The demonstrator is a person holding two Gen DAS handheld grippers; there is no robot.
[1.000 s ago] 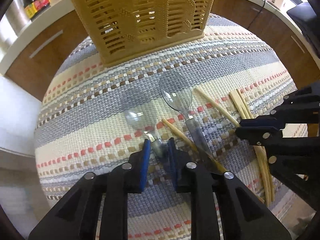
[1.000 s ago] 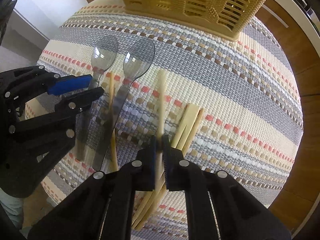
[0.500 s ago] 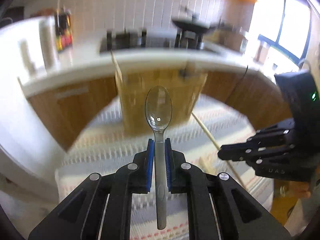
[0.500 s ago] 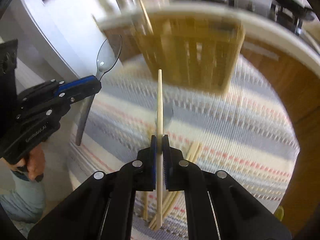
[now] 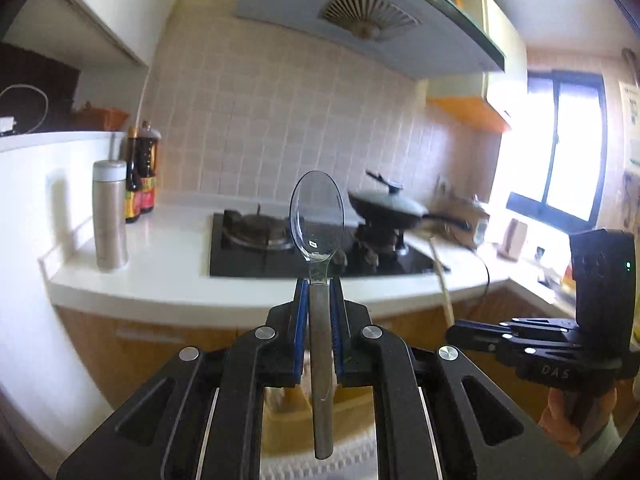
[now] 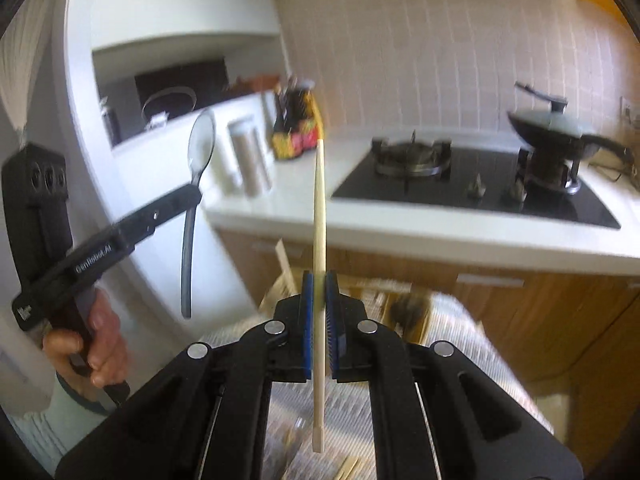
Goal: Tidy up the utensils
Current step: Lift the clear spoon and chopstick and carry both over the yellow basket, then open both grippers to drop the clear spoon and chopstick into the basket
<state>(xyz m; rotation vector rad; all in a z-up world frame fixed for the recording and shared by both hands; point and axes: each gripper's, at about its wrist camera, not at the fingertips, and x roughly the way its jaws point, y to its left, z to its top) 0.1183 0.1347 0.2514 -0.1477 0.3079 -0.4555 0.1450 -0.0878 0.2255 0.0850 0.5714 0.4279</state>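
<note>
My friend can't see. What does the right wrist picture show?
The right gripper pinches a pale chopstick pointing up. On the left, a hand holds the left gripper, shut on a clear spoon. Behind are a white counter and black stove.

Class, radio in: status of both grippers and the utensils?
Left gripper shut on clear spoon. Right gripper shut on chopstick. Both raised, nothing obstructing.

Home kitchen: gas hob [image 5: 256,236], wok [image 5: 386,208], tiled wall [image 5: 280,120].
</note>
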